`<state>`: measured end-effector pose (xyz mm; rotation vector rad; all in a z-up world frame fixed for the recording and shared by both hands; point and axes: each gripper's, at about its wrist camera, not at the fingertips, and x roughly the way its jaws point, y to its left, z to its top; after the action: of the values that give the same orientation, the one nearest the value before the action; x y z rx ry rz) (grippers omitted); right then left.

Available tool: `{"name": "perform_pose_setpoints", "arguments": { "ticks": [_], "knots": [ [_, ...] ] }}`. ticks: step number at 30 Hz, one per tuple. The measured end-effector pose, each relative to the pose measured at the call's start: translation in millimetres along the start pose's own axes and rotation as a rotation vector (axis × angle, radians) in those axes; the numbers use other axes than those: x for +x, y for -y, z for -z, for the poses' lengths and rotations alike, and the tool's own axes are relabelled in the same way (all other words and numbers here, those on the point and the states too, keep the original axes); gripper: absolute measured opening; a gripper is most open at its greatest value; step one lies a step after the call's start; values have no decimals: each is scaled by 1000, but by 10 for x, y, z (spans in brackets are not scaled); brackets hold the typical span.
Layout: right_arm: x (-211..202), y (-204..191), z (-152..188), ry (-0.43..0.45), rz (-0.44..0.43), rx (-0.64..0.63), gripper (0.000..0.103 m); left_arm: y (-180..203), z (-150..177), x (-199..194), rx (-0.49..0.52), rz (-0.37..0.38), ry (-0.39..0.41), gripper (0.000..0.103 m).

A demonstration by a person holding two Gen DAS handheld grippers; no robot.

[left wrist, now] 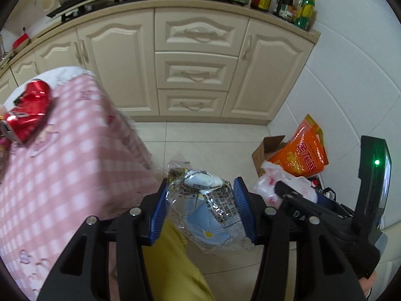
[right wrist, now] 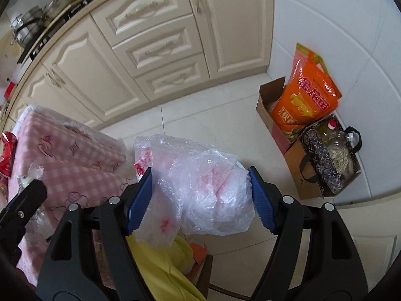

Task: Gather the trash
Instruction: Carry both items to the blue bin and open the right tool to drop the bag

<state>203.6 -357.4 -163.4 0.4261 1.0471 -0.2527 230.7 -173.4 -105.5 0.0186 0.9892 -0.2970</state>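
Low centre of left view: left gripper [left wrist: 203, 200] clenched on clear wrapper [left wrist: 200, 195]. Right gripper [right wrist: 200, 198] grasping plastic bag [right wrist: 198, 185], over floor. Can [left wrist: 30, 113] left on table [left wrist: 82, 155]. Advice: keep both grips firm, bring wrapper over bag mouth before releasing.

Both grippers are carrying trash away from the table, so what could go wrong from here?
The left gripper holds a crinkly clear wrapper only by its sides, and much of it hangs below the fingers, so it may slide out. The right gripper squeezes a loose white plastic bag; its dangling flap might catch on the pink checked tablecloth. A crushed red can sits near the table edge and might get knocked off.
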Motion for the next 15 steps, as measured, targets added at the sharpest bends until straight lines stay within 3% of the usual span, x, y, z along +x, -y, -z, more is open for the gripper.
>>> {"name": "perform_pose_setpoints", "arguments": {
  "ticks": [10, 15],
  "knots": [
    [470, 47, -136, -142, -62, 9, 80, 29, -44, 309, -14, -9, -25, 51],
    [594, 127, -154, -182, -46, 32, 82, 3, -39, 460, -25, -12, -72, 51]
  ]
}}
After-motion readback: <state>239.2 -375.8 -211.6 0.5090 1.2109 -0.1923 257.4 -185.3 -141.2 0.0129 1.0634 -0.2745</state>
